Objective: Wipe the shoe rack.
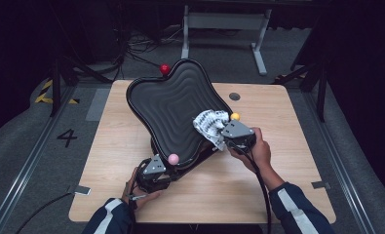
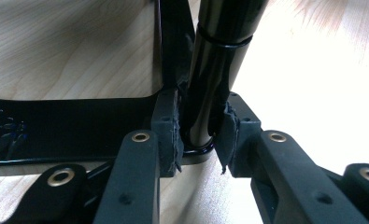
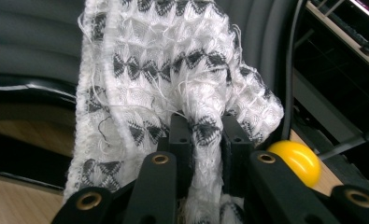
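Wooden table (image 1: 287, 165) carries a black tray (image 1: 168, 105), tipped up on its stand. Left gripper (image 1: 156, 171) clamps the stand's post (image 2: 205, 93) below the tray, likely steadying it, while right gripper (image 1: 235, 132) pinches a cloth (image 1: 209, 124) against the tray's right edge, apparently wiping.

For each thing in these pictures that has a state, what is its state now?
black tray: tilted up, near edge by the table.
black post: clamped between the left jaws.
left gripper: shut on the post.
cloth: crumpled, pressed against the tray's ribbed face.
right gripper: shut on a fold of the cloth.
wooden table: bears the tray.
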`<move>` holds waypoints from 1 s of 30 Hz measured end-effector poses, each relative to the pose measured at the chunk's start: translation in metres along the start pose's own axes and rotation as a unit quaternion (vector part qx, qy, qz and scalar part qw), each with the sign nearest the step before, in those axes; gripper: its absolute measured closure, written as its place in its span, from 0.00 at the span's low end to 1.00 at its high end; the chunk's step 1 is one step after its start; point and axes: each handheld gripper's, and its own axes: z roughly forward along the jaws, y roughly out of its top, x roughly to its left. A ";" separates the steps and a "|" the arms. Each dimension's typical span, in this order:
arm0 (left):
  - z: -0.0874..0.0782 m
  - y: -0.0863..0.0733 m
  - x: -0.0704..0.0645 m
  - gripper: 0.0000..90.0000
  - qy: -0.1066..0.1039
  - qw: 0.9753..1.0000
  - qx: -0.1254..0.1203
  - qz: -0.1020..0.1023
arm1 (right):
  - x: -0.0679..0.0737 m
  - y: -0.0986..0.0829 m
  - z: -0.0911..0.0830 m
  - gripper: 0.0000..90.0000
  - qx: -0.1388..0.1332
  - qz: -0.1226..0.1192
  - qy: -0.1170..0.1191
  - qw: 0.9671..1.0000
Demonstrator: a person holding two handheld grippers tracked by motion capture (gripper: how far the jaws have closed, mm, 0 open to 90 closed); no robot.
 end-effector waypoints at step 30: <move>0.002 0.001 -0.002 0.77 -0.001 1.000 -0.001 0.004 | 0.037 0.011 -0.008 0.87 -0.020 -0.035 0.080 0.996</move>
